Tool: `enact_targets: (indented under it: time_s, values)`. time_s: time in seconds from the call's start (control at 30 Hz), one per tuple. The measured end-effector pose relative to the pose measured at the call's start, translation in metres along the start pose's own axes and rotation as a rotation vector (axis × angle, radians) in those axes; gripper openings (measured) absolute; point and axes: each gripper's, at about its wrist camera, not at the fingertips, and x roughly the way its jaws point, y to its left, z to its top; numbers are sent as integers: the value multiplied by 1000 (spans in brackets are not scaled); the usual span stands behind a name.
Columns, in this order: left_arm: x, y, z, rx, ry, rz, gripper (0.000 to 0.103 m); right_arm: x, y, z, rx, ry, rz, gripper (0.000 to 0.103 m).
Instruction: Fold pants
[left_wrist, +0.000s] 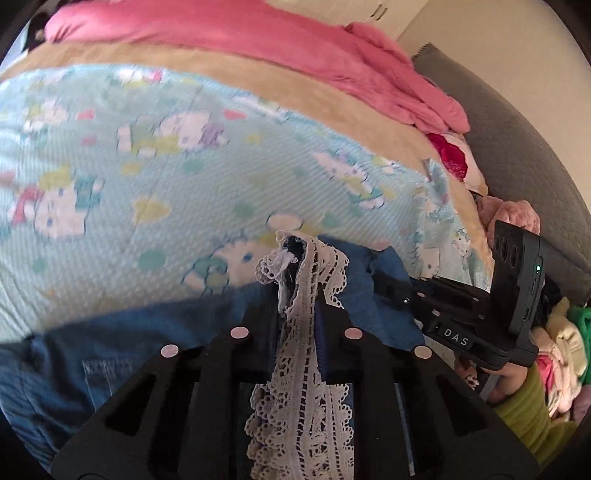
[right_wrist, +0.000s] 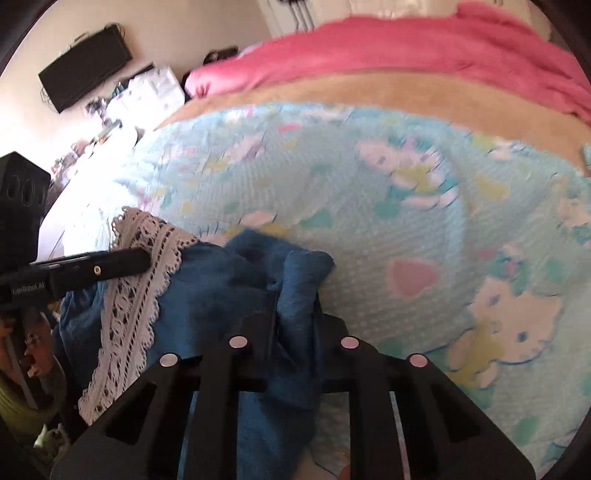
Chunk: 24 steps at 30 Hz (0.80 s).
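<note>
My left gripper (left_wrist: 295, 295) is pinched tight on the white lace trim (left_wrist: 299, 332) of the blue pants (left_wrist: 129, 332); the lace stands bunched up between the fingers and trails back toward the camera. My right gripper (right_wrist: 295, 295) is clamped on a bunched fold of the pants (right_wrist: 229, 273), blue cloth pushed up between its fingers. The two grippers sit near each other, each showing in the other's view. The pants lie crumpled at the near edge of the bed, on a pale blue cartoon-print blanket (left_wrist: 147, 177). Beyond it a tan sheet (left_wrist: 229, 74), then a pink blanket (left_wrist: 258, 37) at the far edge. Grey headboard (left_wrist: 517, 147) along the right edge.
</note>
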Motion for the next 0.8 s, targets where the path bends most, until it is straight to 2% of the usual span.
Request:
enact_targets:
  time_s: [0.07,0.13,0.23,0.3,0.37,0.53,0.6,0.7,0.8]
  values:
    - [4,-2,3,26,1,26,10,-6,-11,3,35,-26,-42,14]
    - [16,2,2,16,28,61,10,-2,-21,4,51,-13,-109,14]
    - [26,18,-9,-29,59,89,17,1,-29,0,91,5,-121,18]
    - [21,28,-14,-51,61,93,29,-9,-30,-5,101,-14,-132,40]
    - [11,33,-16,-55,43,92,31,-20,-25,-8,108,-41,-135,49]
    - [-16,34,-23,-32,13,129,33,-56,-6,-28,75,-94,-123,51]
    - [-28,33,-29,-23,0,132,37,-65,6,-37,56,-102,-111,51]
    - [-42,30,-44,-21,-3,128,46,-78,22,-54,8,-102,-113,51]
    - [-51,26,-64,-28,14,97,49,-82,40,-68,-52,-86,-125,51]
